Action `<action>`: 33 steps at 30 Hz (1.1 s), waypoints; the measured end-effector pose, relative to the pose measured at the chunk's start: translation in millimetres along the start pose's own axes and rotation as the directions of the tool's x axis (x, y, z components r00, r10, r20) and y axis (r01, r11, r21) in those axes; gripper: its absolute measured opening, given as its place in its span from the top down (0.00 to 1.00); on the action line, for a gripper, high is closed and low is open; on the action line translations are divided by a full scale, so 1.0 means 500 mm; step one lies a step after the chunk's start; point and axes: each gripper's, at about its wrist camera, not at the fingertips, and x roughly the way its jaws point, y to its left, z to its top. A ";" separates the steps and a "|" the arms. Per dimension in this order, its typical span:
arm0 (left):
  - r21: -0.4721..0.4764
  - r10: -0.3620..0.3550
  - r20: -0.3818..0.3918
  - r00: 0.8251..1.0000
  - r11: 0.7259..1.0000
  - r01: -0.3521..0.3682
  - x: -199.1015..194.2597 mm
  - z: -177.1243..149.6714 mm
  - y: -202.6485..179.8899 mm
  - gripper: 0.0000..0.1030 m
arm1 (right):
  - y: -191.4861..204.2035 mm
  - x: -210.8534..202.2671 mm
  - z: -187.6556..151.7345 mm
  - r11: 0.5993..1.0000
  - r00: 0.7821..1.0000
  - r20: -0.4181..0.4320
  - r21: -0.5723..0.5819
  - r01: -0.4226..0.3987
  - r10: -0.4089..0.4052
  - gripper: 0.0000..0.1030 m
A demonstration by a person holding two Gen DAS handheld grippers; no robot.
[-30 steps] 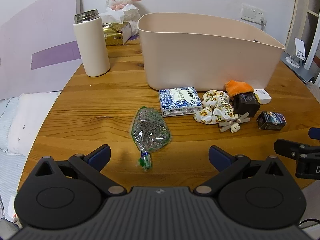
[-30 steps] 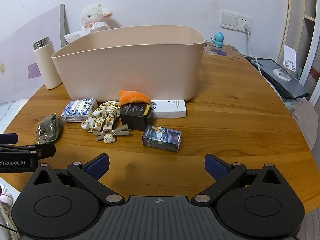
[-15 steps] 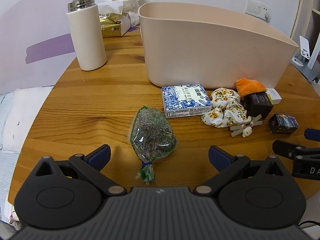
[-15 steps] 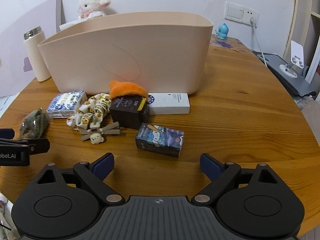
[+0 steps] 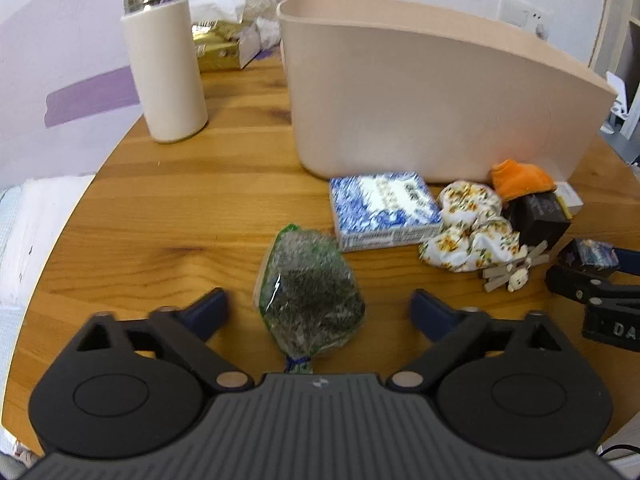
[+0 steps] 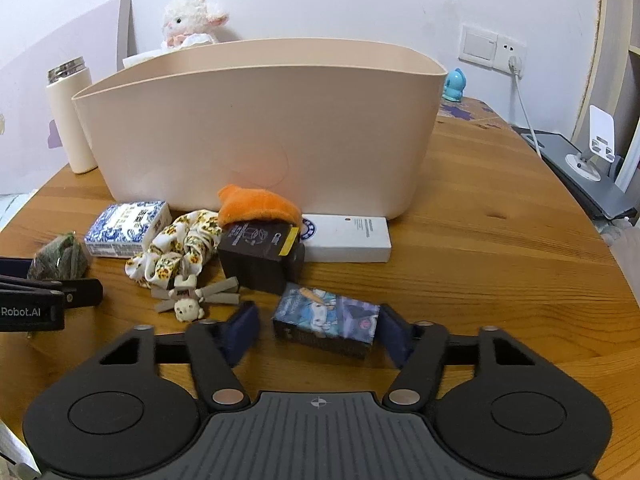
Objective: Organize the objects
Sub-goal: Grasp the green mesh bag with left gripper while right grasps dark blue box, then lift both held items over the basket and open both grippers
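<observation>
A beige bin (image 5: 424, 92) (image 6: 256, 128) stands on the round wooden table. In front of it lie a clear bag of dried herbs (image 5: 310, 296) (image 6: 60, 256), a blue-white box (image 5: 382, 208) (image 6: 126, 226), a floral scrunchie (image 5: 472, 232) (image 6: 180, 244), an orange pouch (image 6: 256, 204), a black box (image 6: 258, 254), a white box (image 6: 348, 238) and a cartoon-printed box (image 6: 326, 322). My left gripper (image 5: 320, 312) is open with the herb bag between its fingers. My right gripper (image 6: 318, 332) is open around the cartoon box, its right pad touching it.
A white thermos (image 5: 164, 64) stands left of the bin, with a gold tissue box (image 5: 220, 46) and a plush lamb (image 6: 192, 20) behind. A small bear clip (image 6: 188, 300) lies by the scrunchie. A laptop stand (image 6: 592, 160) and wall socket (image 6: 492, 48) are at the right.
Both grippers have moved forward and down. The herb bag now sits between the left fingers; the right fingers have narrowed around the cartoon box.
</observation>
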 end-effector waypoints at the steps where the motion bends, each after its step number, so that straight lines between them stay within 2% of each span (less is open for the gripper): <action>1: 0.003 -0.004 0.005 1.000 1.000 0.004 0.001 0.003 -0.001 0.18 | -0.001 0.000 0.000 1.000 1.000 -0.001 0.004 -0.003 0.003 0.52; 3: 0.005 -0.010 0.015 1.000 1.000 0.010 0.001 0.007 -0.002 0.36 | -0.003 -0.004 -0.001 1.000 1.000 -0.001 0.006 -0.004 0.004 0.52; 5: 0.004 -0.018 0.021 1.000 1.000 0.018 0.000 0.009 -0.002 0.46 | -0.005 -0.009 -0.003 1.000 1.000 -0.004 0.009 -0.007 0.007 0.52; 9: 0.012 -0.028 0.014 1.000 1.000 0.027 -0.002 0.014 -0.004 0.54 | -0.016 -0.032 0.005 0.999 1.000 0.016 0.029 -0.016 0.015 0.52; 12: 0.005 -0.036 0.023 0.999 0.999 0.036 -0.023 0.010 -0.006 0.56 | -0.027 -0.061 0.021 0.999 0.998 0.062 0.033 -0.007 0.005 0.52; 18: -0.012 -0.036 0.115 0.993 0.999 0.038 -0.088 0.024 0.002 0.56 | -0.050 -0.117 0.078 1.000 0.984 0.175 0.022 0.013 -0.017 0.52; 25: -0.003 -0.011 0.251 0.968 1.000 0.013 -0.155 0.087 0.001 0.56 | -0.072 -0.142 0.162 0.999 0.954 0.297 0.020 0.032 -0.037 0.52; 30: 0.010 0.003 0.328 0.945 1.000 -0.006 -0.172 0.155 -0.015 0.56 | -0.086 -0.116 0.219 1.000 0.949 0.315 0.017 0.022 -0.027 0.52; 33: 0.011 -0.012 0.327 0.945 1.000 0.009 -0.151 0.197 -0.028 0.56 | -0.087 -0.092 0.250 1.000 0.953 0.303 0.005 0.020 -0.021 0.52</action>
